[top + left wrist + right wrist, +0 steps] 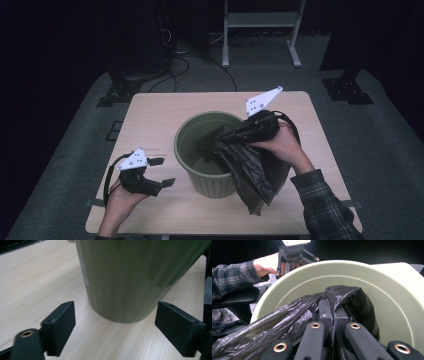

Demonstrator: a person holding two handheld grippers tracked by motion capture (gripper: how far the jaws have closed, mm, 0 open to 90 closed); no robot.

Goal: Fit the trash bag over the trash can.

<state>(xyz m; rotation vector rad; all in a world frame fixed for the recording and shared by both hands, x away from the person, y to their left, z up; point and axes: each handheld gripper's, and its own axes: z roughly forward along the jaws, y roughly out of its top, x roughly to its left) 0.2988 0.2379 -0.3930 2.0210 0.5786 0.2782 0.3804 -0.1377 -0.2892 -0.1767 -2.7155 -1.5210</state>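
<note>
An olive-green bin [212,186] stands upright in the middle of the wooden table [150,112]. A crumpled black plastic bag [250,170] drapes over the bin's right rim and hangs down outside it to the table. My right gripper [226,135] reaches over that rim from the right, shut on a fold of the bag [287,325] above the bin's pale inside [387,292]; its jaws [331,310] are pressed together. My left gripper [162,171] hovers left of the bin, open and holding nothing. Its jaws [115,327] frame the bin's lower wall [130,277] without touching it.
A white metal frame [260,20] stands on the floor beyond the table, with cables [185,60] lying near it. Dark stand bases sit at the far left [117,92] and far right [347,87] corners. The table's front edge is close to both forearms.
</note>
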